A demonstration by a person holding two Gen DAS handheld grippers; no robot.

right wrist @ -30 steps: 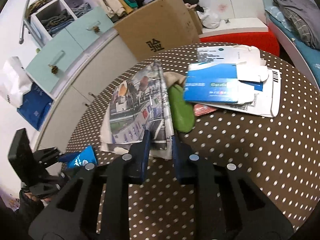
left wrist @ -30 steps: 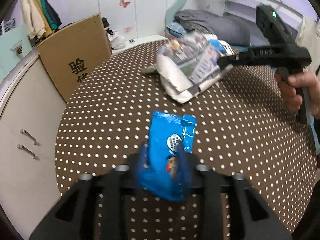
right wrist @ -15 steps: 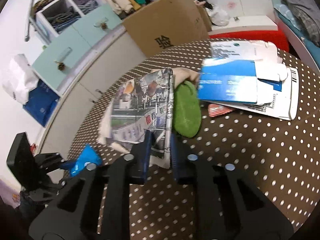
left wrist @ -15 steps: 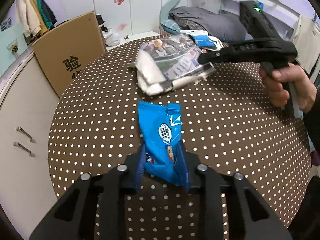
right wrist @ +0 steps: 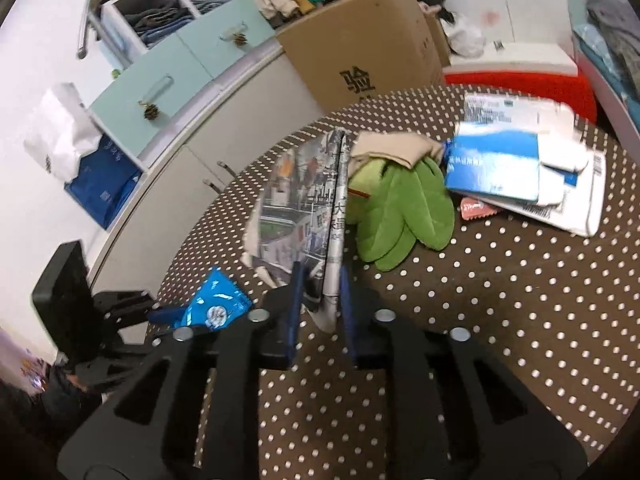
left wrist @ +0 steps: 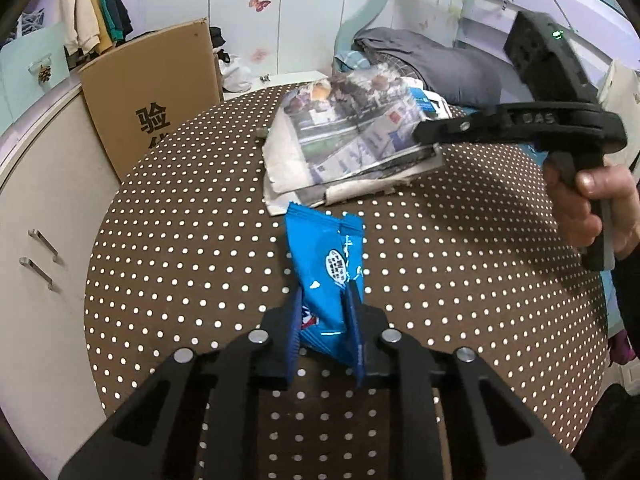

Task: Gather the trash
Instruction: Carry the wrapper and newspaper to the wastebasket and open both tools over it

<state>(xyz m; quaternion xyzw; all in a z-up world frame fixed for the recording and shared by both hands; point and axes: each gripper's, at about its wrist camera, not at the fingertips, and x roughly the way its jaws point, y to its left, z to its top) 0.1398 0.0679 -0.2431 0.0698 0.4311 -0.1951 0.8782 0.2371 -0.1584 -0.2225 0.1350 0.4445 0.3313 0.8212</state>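
One wrapper (left wrist: 326,280) in closing left tongs (left wrist: 325,312), one newspaper (right wrist: 308,208) in opening right tongs (right wrist: 320,300)

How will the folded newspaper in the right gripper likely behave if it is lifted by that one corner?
Probably floppy: the newspaper is thin, creased sheets that already curl. Likely light for its spread. Its loose layers may fan apart or slip, since the right gripper, jaws opening, pinches only an edge.

A bedroom in a home.
Bed with grey bedding (left wrist: 432,60), hanging clothes (left wrist: 94,12), butterfly wall stickers (left wrist: 259,1), cupboard drawers (right wrist: 176,80), dotted round table (left wrist: 200,240).
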